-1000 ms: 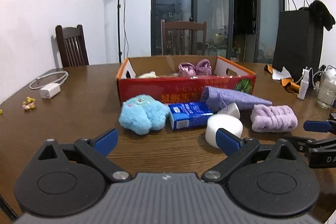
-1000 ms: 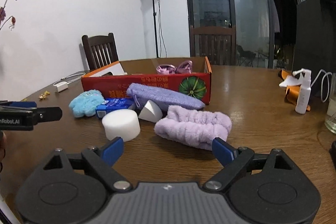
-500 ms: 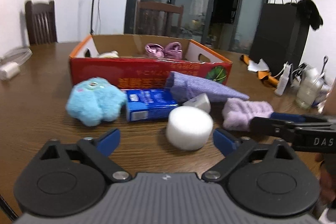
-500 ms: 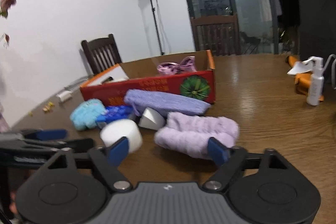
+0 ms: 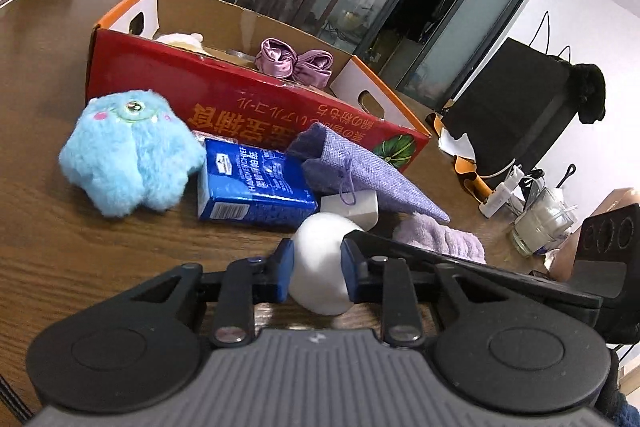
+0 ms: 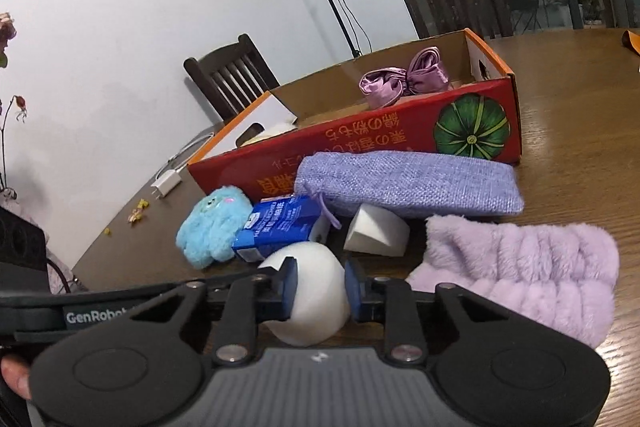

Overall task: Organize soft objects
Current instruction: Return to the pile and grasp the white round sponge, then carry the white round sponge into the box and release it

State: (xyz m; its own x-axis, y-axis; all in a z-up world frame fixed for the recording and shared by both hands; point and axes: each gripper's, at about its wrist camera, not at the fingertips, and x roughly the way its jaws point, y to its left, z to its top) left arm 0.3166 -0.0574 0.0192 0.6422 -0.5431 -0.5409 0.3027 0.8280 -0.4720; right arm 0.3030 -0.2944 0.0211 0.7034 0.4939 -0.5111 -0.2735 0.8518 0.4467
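White foam puff on the tabletop is pinched by left gripper and right gripper, both just closed on it.

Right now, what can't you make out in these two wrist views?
- White sponge underside: both views, hidden by the tongs' bodies.
- Red box floor: both views, the front wall blocks it.
- Cream item in the box: left view, mostly behind the wall.
- Glass cup: left view, too small.

Bare worktop lies open left of the blue plush. Behind the white sponge, the tissue pack, purple pouch and red box crowd together. The fluffy headband blocks its right side.
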